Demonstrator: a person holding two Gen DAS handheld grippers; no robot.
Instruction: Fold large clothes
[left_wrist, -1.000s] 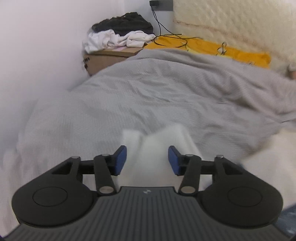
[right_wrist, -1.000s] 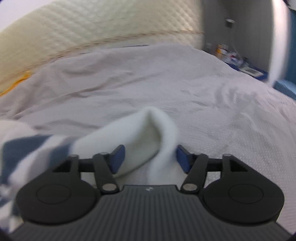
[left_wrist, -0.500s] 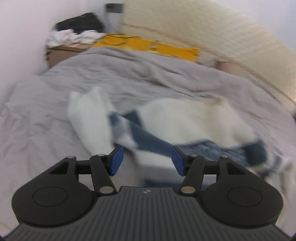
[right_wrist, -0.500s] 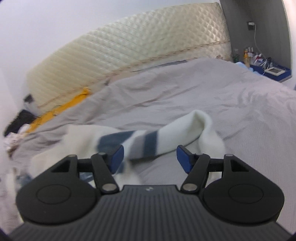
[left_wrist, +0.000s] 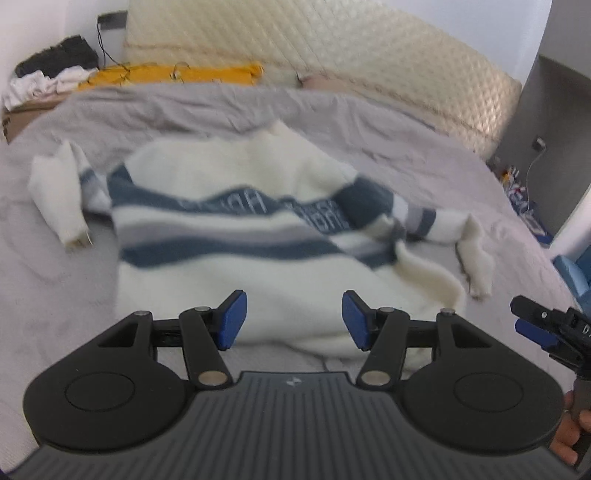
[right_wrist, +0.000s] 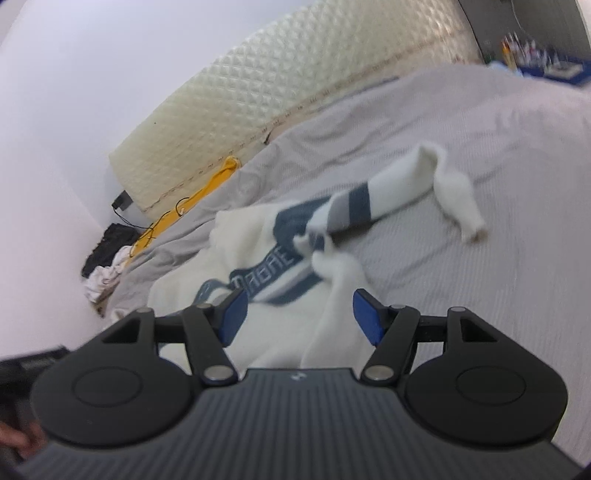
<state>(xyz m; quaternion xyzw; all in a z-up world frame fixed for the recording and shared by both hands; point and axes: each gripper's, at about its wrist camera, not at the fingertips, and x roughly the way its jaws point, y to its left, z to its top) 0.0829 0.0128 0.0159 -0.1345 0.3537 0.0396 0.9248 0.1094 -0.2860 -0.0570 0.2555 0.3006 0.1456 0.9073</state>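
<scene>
A white sweater (left_wrist: 236, 236) with dark blue and grey stripes lies spread on the grey bedspread (left_wrist: 424, 162), its hem toward me. Its sleeves lie out to the left (left_wrist: 59, 199) and right (left_wrist: 469, 240). My left gripper (left_wrist: 293, 319) is open and empty above the hem. My right gripper (right_wrist: 299, 319) is open and empty over the sweater's right side (right_wrist: 332, 295); it also shows at the right edge of the left wrist view (left_wrist: 535, 325). The right sleeve (right_wrist: 424, 184) stretches across the bed.
A quilted cream headboard (left_wrist: 369, 59) runs along the far side. A yellow cloth (left_wrist: 177, 74) with a black cable lies by it. A cardboard box with piled clothes (left_wrist: 48, 74) stands at the far left. A cluttered bedside stand (left_wrist: 521, 192) is at the right.
Both grippers were close over the sweater's white fabric a second ago. They have pulled back and up, and the sweater now lies spread on the bed.
</scene>
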